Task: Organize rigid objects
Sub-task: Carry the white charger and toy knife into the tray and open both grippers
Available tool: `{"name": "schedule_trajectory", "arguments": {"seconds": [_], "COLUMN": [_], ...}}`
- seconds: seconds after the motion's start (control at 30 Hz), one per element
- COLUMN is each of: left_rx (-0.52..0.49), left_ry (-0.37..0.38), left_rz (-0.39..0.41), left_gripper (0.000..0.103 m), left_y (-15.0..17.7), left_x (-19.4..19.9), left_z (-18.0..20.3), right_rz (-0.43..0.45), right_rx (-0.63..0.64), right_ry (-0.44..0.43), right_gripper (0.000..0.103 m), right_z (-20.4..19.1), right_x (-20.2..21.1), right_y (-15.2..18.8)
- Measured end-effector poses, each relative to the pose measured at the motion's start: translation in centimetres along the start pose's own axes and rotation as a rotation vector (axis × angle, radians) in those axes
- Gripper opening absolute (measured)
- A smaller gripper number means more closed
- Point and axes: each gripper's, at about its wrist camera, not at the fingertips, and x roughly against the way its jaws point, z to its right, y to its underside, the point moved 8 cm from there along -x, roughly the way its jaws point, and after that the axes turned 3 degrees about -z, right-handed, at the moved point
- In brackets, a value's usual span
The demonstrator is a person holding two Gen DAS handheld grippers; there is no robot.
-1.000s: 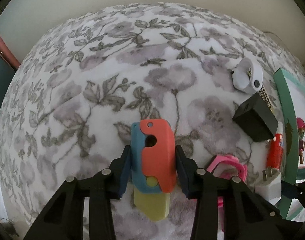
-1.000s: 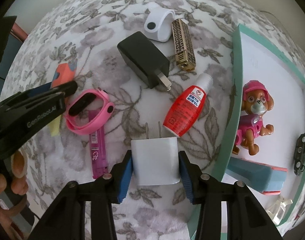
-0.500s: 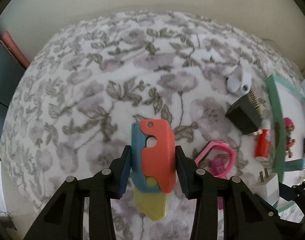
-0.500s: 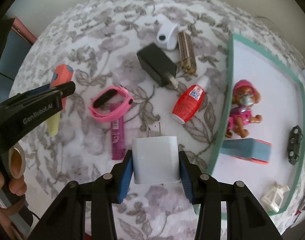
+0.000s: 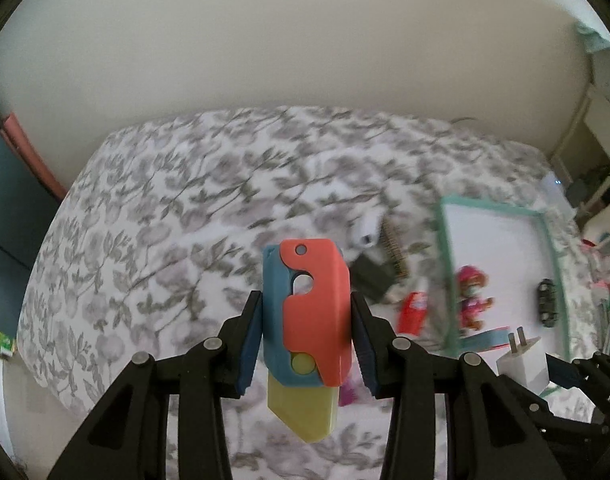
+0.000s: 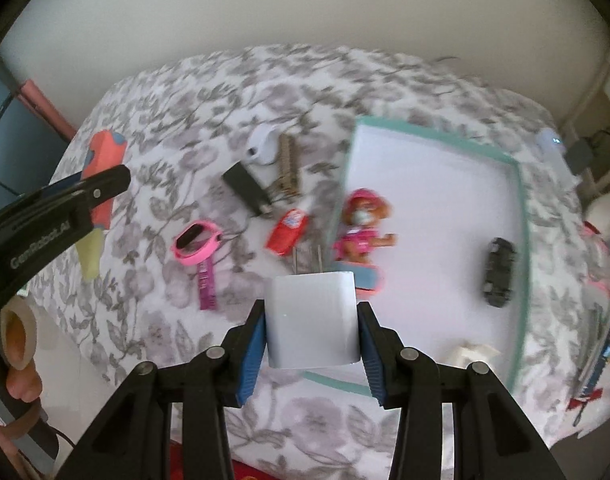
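Note:
My left gripper (image 5: pixel 305 342) is shut on an orange, blue and yellow toy knife (image 5: pixel 307 320) and holds it high above the floral table. My right gripper (image 6: pixel 311 330) is shut on a white plug charger (image 6: pixel 313 318), prongs pointing forward, held above the near left edge of the green-rimmed white tray (image 6: pixel 519 216). The charger also shows in the left wrist view (image 5: pixel 523 362). In the tray lie a pink toy dog (image 6: pixel 359 226), a black toy car (image 6: pixel 499 272), a blue and orange block (image 6: pixel 367 278) and a small white piece (image 6: pixel 471 354).
On the cloth left of the tray lie a red bottle (image 6: pixel 287 232), a black charger (image 6: pixel 245 186), a brass lighter (image 6: pixel 287 164), a white ring-shaped piece (image 6: pixel 263 146), a pink watch (image 6: pixel 197 242) and a purple lighter (image 6: pixel 207 288). Clutter sits beyond the table's right edge.
Both grippers have risen well above the table with their objects still held. The right gripper has also shifted right, toward the tray. The left view has swung toward the tray.

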Motion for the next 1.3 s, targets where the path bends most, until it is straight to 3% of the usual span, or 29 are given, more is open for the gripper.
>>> {"name": "schedule_trajectory", "arguments": {"seconds": [0.27, 0.63, 0.93, 1.3], "left_rx": [-0.079, -0.184, -0.213, -0.206], "left_ry": [0.063, 0.127, 0.134, 0.131], "left_rz": [0.013, -0.01, -0.062, -0.109], "left_gripper": [0.044, 0.044, 0.044, 0.044], "left_y": [-0.8, -2.1, -3.2, -3.8], "left_x": [1.2, -1.0, -4.8, -9.3], "left_z": [7.1, 16.5, 20.1, 21.2], "right_rz": [0.016, -0.028, -0.027, 0.011], "right_rx": [-0.104, -0.216, -0.229, -0.257], "right_ry": [0.029, 0.045, 0.031, 0.045], "right_gripper": [0.046, 0.046, 0.046, 0.046], "right_z": [7.4, 15.3, 17.4, 19.5], "right_x": [1.2, -1.8, -4.8, -6.6], "right_y": [0.3, 0.8, -1.5, -4.9]}}
